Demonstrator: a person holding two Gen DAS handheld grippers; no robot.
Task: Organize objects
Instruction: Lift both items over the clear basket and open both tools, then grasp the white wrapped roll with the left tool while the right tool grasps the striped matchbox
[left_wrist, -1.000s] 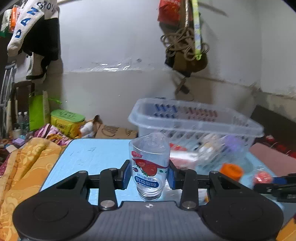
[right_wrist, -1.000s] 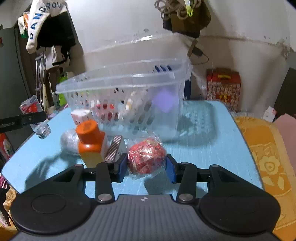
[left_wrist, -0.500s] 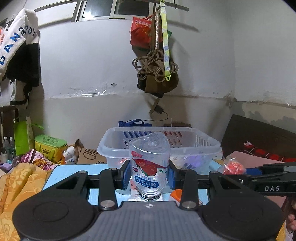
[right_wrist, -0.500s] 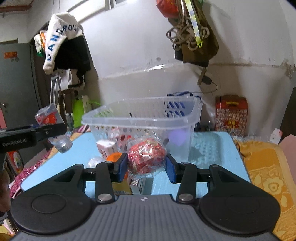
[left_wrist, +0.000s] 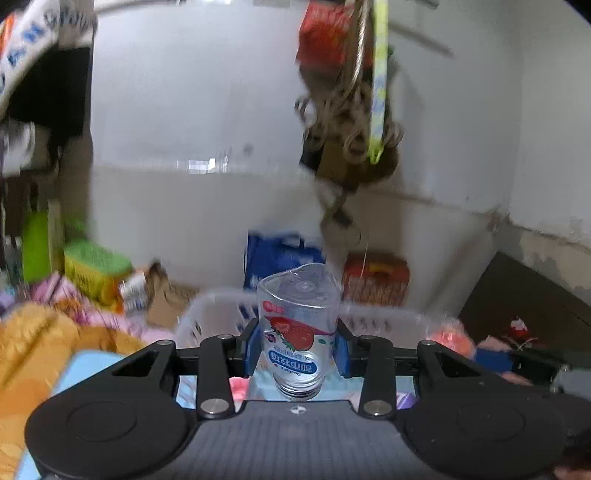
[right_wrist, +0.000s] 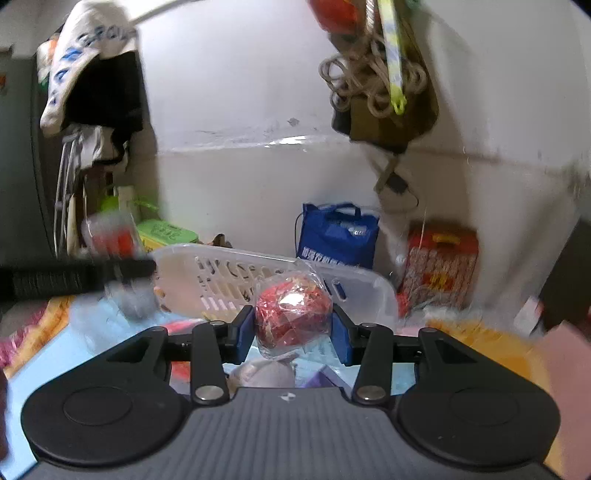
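Observation:
My left gripper (left_wrist: 297, 347) is shut on a clear plastic bottle with a strawberry label (left_wrist: 298, 325), held upside down above the clear plastic basket (left_wrist: 207, 314). My right gripper (right_wrist: 293, 326) is shut on a red foil ball in clear wrap (right_wrist: 293, 317), held above the near rim of the same basket (right_wrist: 362, 284). The left gripper and its bottle (right_wrist: 110, 236) show blurred at the left of the right wrist view. The red ball (left_wrist: 448, 336) shows at the right of the left wrist view.
The basket stands on a light blue table (left_wrist: 85, 369). Small items lie below the right gripper, among them a whitish bag (right_wrist: 264, 373). A blue bag (right_wrist: 336, 236) and a red box (right_wrist: 439, 266) stand by the wall. An orange blanket (left_wrist: 33, 339) lies at the left.
Both grippers have risen and moved forward over the basket, each still holding its object. The basket now sits lower in both views.

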